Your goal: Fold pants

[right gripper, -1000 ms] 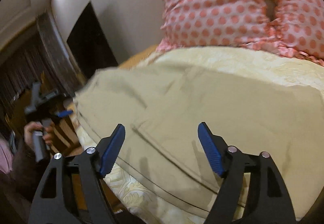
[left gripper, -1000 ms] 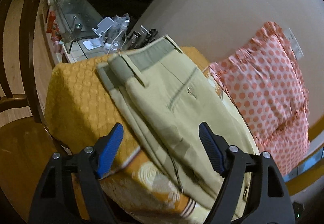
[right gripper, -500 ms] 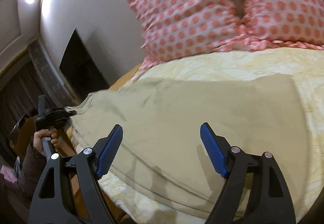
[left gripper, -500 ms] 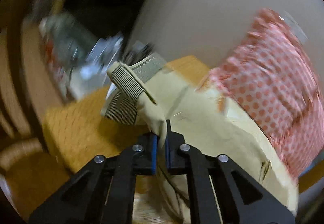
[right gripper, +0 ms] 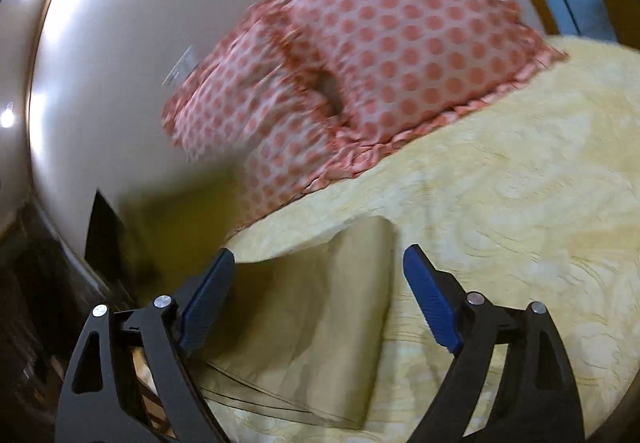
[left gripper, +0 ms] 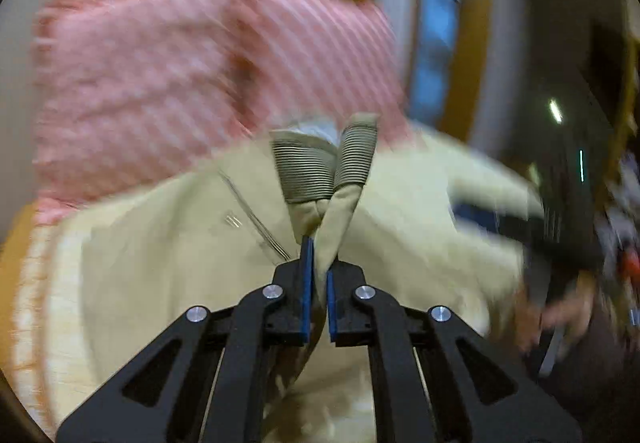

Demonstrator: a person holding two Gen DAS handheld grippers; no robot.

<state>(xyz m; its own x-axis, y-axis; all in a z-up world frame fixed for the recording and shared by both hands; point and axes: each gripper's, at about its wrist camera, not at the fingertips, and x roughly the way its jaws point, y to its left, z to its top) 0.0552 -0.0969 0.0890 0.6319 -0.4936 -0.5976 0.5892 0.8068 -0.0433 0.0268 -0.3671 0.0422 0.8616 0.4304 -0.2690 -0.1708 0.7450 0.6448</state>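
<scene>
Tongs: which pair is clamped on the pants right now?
The left tongs, blue pads shut on the pants just below the ribbed waistband. The right tongs are open above a pant leg.

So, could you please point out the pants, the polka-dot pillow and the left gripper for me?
pants (left gripper: 400,211): left wrist view, khaki fabric right of the striped waistband.
polka-dot pillow (right gripper: 420,39): right wrist view, middle of its face.
left gripper (left gripper: 317,263): left wrist view, midway between fingertips.

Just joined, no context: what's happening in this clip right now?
A person is folding khaki pants on a yellow bedspread, one set of tongs per hand. The left tongs are shut on the pants near the waistband, which stands bunched above them. The right tongs are open, holding nothing, above a flat part of the pants. A pink polka-dot pillow lies behind. The left view is motion-blurred.
</scene>
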